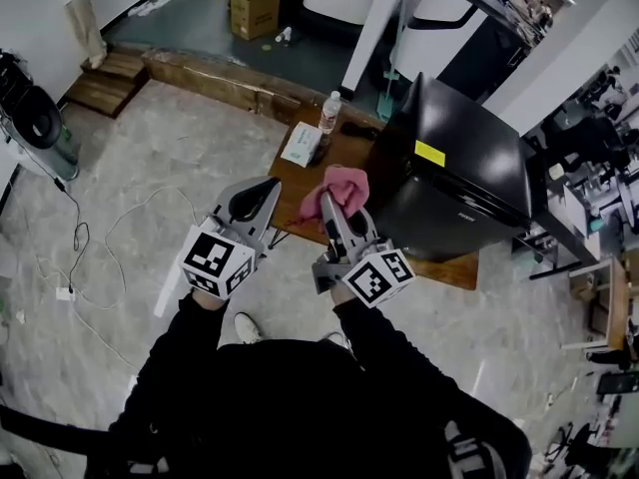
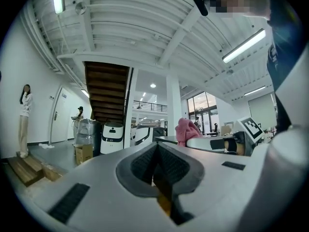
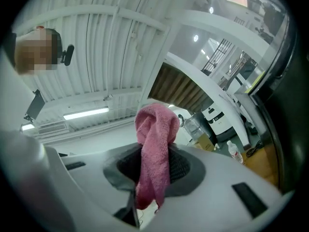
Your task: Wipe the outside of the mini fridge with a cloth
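Observation:
A black mini fridge (image 1: 461, 168) stands on a low wooden platform (image 1: 344, 153), with a yellow sticker on its top. My right gripper (image 1: 330, 194) is shut on a pink cloth (image 1: 337, 189), held up just left of the fridge's front face. In the right gripper view the pink cloth (image 3: 155, 151) hangs bunched between the shut jaws, and the fridge's dark side (image 3: 289, 105) fills the right edge. My left gripper (image 1: 262, 190) is shut and holds nothing, to the left of the right one. The left gripper view shows the cloth (image 2: 186, 131) beyond its closed jaws.
A water bottle (image 1: 328, 113) and a tissue pack (image 1: 301, 144) lie on the platform left of the fridge. White cables (image 1: 120, 228) trail over the floor at left. A cardboard box (image 1: 254, 8) stands far back. Desks and shelving (image 1: 589, 228) crowd the right side.

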The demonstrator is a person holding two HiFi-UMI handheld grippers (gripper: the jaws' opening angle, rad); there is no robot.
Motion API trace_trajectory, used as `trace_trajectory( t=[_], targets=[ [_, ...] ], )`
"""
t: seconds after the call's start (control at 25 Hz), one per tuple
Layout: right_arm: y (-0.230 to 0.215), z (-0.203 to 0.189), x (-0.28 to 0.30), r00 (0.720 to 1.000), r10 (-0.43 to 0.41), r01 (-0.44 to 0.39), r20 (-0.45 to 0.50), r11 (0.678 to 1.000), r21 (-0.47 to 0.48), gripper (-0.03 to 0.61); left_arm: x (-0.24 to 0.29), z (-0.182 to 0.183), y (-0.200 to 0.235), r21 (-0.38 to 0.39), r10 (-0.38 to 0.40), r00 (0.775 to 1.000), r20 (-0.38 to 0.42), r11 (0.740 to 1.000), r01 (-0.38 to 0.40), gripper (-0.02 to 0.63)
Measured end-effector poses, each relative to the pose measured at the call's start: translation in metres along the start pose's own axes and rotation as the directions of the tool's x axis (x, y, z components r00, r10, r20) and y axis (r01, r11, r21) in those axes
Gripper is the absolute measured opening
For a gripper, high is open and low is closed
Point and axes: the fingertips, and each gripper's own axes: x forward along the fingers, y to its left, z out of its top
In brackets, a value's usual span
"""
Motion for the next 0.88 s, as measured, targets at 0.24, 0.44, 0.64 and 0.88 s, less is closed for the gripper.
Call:
trace_trajectory(
  t=[0.24, 0.44, 0.64, 0.88],
  targets=[
    [0.016, -0.007, 0.062, 0.995, -0.066, 0.065, 0.076, 0.998, 0.014, 0.092, 0.000, 0.009, 0.067, -0.023, -0.057, 0.998, -0.015, 0.998, 0.057, 0.006],
    [-0.012, -0.004, 0.083, 0.984, -0.125, 0.122, 0.125, 0.992, 0.028, 0.092, 0.029, -0.001, 0.089, -0.036, -0.107, 0.994, -0.021, 0.994, 0.106, 0.006],
    [-0.065, 0.013, 0.105, 0.968, -0.154, 0.153, 0.198, 0.988, 0.019, 0.092, 0.085, -0.012, 0.097, -0.061, -0.167, 0.986, -0.017, 0.984, 0.166, 0.006],
    [-0.108, 0.050, 0.143, 0.955, -0.145, 0.153, 0.258, 0.988, -0.010, 0.092, 0.154, 0.008, 0.103, 0.000, -0.212, 0.977, -0.012, 0.977, 0.212, 0.006]
  ],
)
